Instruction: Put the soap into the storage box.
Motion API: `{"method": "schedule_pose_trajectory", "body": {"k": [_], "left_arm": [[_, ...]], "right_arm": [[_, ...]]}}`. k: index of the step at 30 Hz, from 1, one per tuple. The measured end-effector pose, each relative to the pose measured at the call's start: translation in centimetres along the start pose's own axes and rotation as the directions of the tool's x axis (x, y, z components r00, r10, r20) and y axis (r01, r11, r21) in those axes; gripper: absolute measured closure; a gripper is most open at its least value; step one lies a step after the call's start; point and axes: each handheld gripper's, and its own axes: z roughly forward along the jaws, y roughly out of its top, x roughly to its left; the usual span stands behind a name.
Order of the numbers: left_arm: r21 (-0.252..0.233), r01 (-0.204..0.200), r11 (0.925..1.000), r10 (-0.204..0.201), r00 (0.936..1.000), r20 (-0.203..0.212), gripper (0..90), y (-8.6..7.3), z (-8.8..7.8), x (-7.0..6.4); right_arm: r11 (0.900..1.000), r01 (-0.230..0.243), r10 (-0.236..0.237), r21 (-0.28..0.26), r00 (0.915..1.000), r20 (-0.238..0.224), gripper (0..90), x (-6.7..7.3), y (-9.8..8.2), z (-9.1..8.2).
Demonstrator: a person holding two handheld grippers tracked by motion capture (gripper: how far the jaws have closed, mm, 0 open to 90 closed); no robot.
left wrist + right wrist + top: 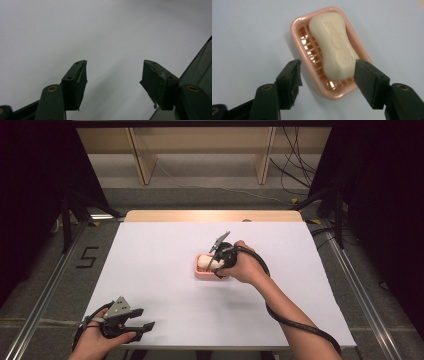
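On one pink dish (298,25), one soap bar (334,47), below one parted right tool (327,80).

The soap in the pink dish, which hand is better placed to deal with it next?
Probably the right. The right gripper hangs just above the soap in the pink dish, jaws open around the dish's near end. The left gripper sits at the table's near left corner, far off.

I see a glossy pink plastic soap dish (297,27) holding a smooth, matt cream soap bar (334,45) (lettering embossed). The table cover (150,250) looks matt white, paper-like; a pale wood edge (210,215) shows behind it.
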Motion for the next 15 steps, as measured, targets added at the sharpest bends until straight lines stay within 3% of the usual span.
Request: {"method": "schedule_pose_trajectory", "body": {"k": [1,2,3,9,10,13,14,15], "left_arm": [[-0.004,-0.013,0.9999,0.013,0.9999,-0.002,36.3,0.0,0.0,0.0],[-0.006,-0.012,0.9999,0.012,0.9999,-0.004,36.3,0.0,0.1,0.0],[-0.018,0.004,0.9998,-0.004,1.0000,-0.001,36.3,0.0,0.2,-0.1],[-0.008,-0.017,0.9998,0.017,0.9997,-0.017,36.3,0.0,0.2,0.1],[-0.014,0.005,0.9999,-0.006,1.0000,-0.008,36.4,0.0,0.2,0.0],[-0.014,0.010,0.9998,-0.010,0.9999,-0.008,36.3,-0.1,0.2,0.0],[-0.012,0.028,0.9995,-0.028,0.9996,-0.006,36.3,-0.1,0.2,-0.1],[-0.007,0.025,0.9997,-0.025,0.9997,-0.006,36.4,-0.1,0.2,0.0]], "right_arm": [[1.000,-0.019,0.019,-0.003,0.9998,-0.009,43.6,0.6,-1.0,-0.4],[1.000,-0.003,0.003,-0.013,1.0000,-0.001,45.1,0.7,-1.5,-0.6],[1.000,-0.024,0.024,-0.014,0.9997,-0.002,46.6,1.1,-2.1,-0.8],[0.996,-0.068,0.068,-0.055,0.9977,-0.002,55.2,2.7,-5.2,-1.6],[0.996,-0.069,0.069,-0.056,0.9976,-0.004,57.0,2.9,-5.7,-1.8],[0.992,-0.095,0.096,-0.087,0.9954,0.003,61.1,3.5,-6.7,-2.0],[0.991,-0.094,0.095,-0.095,0.9954,0.009,62.1,3.6,-7.2,-2.2],[0.975,-0.173,0.176,-0.140,0.9843,0.011,65.2,4.3,-8.1,-2.5]]}}
